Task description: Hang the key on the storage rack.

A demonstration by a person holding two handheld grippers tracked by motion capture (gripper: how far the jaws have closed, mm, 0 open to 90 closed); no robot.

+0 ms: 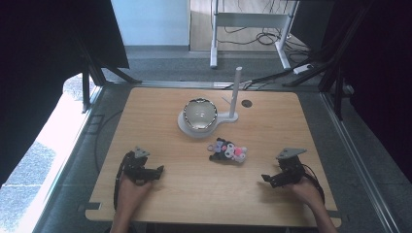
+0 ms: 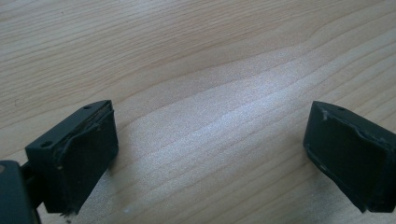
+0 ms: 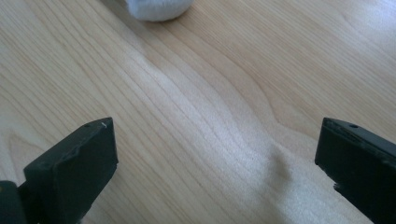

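Nothing started: left tool [image 1: 156, 171] at 7 o'clock and right tool [image 1: 266, 178] at 5 o'clock rest wide and empty on the desk [image 1: 272, 126], plush toy [image 1: 228, 151] untouched mid-desk, bowl [image 1: 199, 113] at 12.

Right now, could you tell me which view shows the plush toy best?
The high view: the whole toy lies on the table between the two grippers, in front of the bowl. The right gripper view catches a white rounded bit at its top edge, possibly part of the toy. The left gripper view shows bare wood between open jaws.
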